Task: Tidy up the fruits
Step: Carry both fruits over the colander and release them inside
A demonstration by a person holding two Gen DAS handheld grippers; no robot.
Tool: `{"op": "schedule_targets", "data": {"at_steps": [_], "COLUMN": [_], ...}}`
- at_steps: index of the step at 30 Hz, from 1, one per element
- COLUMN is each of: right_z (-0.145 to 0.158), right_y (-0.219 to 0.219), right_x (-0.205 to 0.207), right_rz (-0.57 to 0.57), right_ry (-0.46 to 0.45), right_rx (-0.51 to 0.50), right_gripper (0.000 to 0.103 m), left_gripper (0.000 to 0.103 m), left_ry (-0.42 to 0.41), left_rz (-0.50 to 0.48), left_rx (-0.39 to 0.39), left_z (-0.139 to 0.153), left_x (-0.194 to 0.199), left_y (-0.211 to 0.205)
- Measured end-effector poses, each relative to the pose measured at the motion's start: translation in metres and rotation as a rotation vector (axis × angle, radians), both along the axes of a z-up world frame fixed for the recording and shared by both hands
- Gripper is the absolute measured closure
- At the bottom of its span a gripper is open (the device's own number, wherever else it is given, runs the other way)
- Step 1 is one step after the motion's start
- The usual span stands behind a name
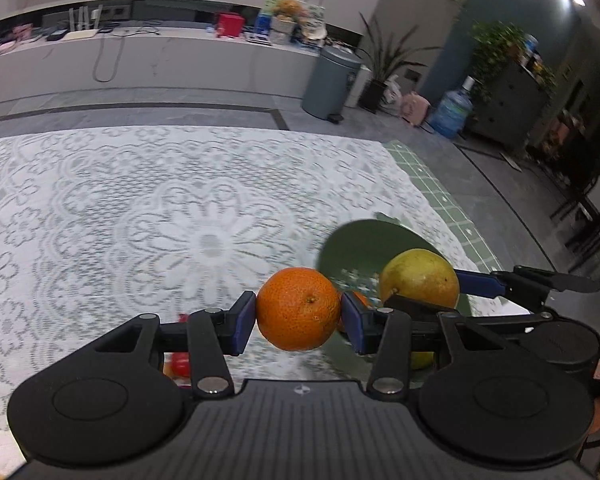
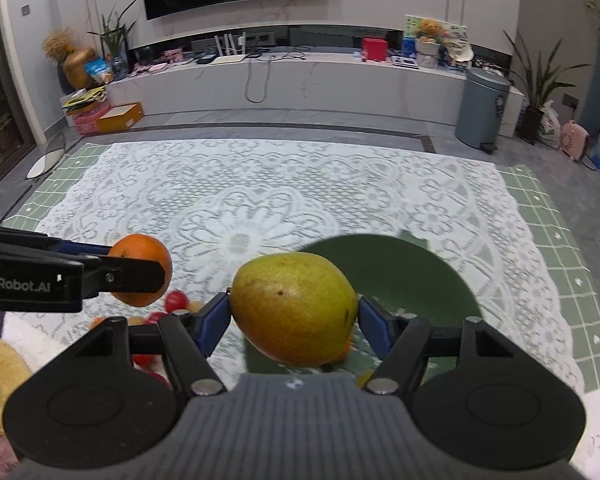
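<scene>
The surface under white lace cloth (image 2: 260,200) lies wide and bare toward its far edge, where a strip of green checked cloth (image 2: 556,248) shows along the right side. The round dark green plate (image 2: 412,272) sits near the right edge, below the raised fruits. The left gripper (image 1: 299,316) has its jaws partly closed on a round orange tangerine (image 1: 299,314) with pitted skin, held in the air. The right gripper (image 2: 294,318) holds between half-open jaws an oval yellow-green mango (image 2: 294,306) with an orange blush underneath. Small red fruits (image 2: 176,300) lie low on the left.
</scene>
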State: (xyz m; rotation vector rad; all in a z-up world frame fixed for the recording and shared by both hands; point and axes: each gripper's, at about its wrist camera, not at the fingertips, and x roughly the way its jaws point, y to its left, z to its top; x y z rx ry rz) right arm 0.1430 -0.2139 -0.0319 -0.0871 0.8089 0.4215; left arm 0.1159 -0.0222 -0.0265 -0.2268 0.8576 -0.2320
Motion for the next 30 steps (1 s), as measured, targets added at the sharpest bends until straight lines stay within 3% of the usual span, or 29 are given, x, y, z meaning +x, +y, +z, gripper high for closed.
{"op": "schedule_targets", "data": {"at_steps": [9,15,30], "right_z": [-0.015,-0.027,-0.059], "right_y": [-0.035,-0.045,-0.047], "right_x": [0.004,0.014,0.055], "right_rz": [-0.049,-0.044,0.071], "right_ry": [0.020,0.045,0.055], "right_rx": [0.002,0.001,-0.102], "right_gripper": [0.036,0.036,0.036], "left_gripper": [0.051,0.051,0.051], "left_ry": [0.025,0.058,0.110], "left_rz": [-0.090,-0.120,-0.212], "left_rx": [0.012,-0.020,0.099], "left_z": [-0.011,-0.022,-0.040], "left_x": [0.013,0.028,0.052], "left_y": [-0.040,-0.051,-0.077]}}
